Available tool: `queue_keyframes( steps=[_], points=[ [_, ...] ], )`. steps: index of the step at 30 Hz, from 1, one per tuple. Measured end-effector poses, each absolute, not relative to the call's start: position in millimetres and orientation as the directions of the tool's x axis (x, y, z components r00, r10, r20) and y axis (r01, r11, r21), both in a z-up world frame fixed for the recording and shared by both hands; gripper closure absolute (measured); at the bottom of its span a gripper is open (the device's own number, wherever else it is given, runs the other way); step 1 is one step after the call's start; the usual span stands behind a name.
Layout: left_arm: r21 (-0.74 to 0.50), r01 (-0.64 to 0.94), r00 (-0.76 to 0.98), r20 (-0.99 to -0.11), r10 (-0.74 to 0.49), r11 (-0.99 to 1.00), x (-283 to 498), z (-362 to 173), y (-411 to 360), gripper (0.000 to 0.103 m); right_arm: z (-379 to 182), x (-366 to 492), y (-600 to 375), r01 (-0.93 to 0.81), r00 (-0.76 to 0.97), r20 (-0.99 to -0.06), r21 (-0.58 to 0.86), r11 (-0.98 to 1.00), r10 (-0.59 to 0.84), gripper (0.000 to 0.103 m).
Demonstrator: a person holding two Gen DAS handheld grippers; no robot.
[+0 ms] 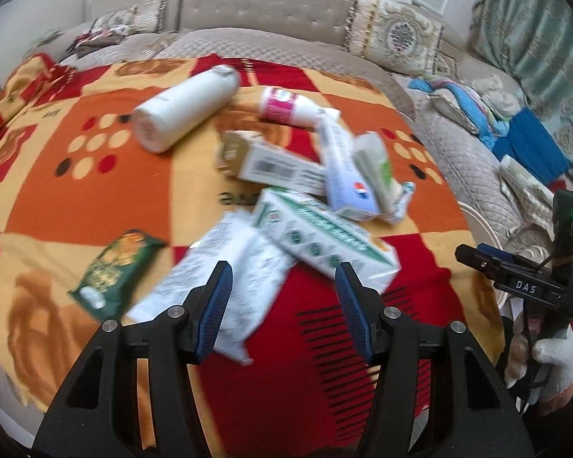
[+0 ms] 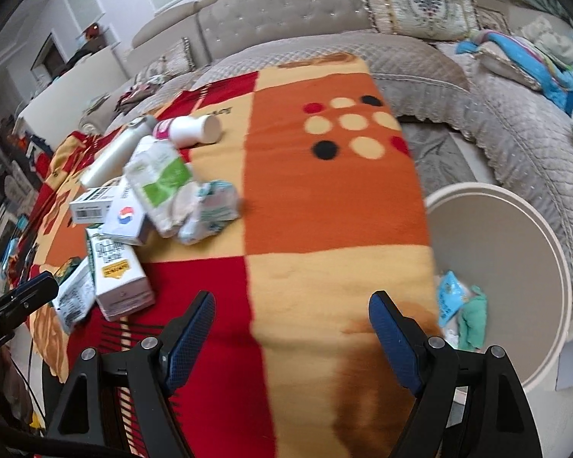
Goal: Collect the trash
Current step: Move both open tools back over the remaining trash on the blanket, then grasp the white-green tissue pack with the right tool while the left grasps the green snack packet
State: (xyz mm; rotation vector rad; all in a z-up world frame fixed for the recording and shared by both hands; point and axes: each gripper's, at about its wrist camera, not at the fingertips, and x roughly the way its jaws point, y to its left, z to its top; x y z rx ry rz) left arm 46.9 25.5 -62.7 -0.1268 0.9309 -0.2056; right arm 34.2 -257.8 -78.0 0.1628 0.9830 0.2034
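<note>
Trash lies piled on a patterned blanket (image 1: pixel 95 198): a white bottle (image 1: pixel 187 114), a pink-labelled bottle (image 1: pixel 286 107), several cartons including a green-and-white box (image 1: pixel 324 236), a white wrapper (image 1: pixel 217 278) and a green snack packet (image 1: pixel 114 271). My left gripper (image 1: pixel 284 305) hovers open just above the wrapper and the box, with nothing between its pads. My right gripper (image 2: pixel 292 328) stands open over bare blanket (image 2: pixel 324 210), right of the pile (image 2: pixel 164 191). A round cream bin (image 2: pixel 515 236) sits off the blanket's right edge, holding a blue packet (image 2: pixel 452 297) and a green scrap.
A grey quilted sofa (image 2: pixel 515 145) with patterned cushions (image 1: pixel 397 26) wraps around the back and right. Blue cloths (image 1: pixel 523 141) lie on it. A gloved hand (image 1: pixel 554 358) holds the right gripper at the left wrist view's right edge.
</note>
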Motion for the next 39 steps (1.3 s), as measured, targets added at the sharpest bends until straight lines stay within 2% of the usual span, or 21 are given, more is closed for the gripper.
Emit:
queue_keyframes(
  steps=[16,19,27,39],
  points=[
    [-0.264,-0.007,0.567,-0.796,-0.214,0.964,42.0,-78.4,111.1,0.048,-74.8,44.5,-230.7,-0.152,0.515,-0.811,0.231,0.961,0.276,0.022],
    [-0.282,-0.006,0.554,-0.800,-0.231,0.959,47.3,-82.7,121.3,0.042,-71.3,48.2,-225.5,-0.168,0.514,-0.807,0.237,0.957,0.290,0.022],
    [-0.202,-0.029,0.550,-0.821,-0.153,0.979,64.1,-93.2,135.5,0.041,-56.1,76.7,-203.3,-0.244,0.502,-0.792,0.256,0.935,0.348,0.022],
    [-0.156,0.039,0.480,-0.863,-0.156,0.987,93.0,-116.2,127.4,0.041,-59.4,132.7,-165.3,-0.386,0.426,-0.799,0.264,0.884,0.425,0.021]
  ],
)
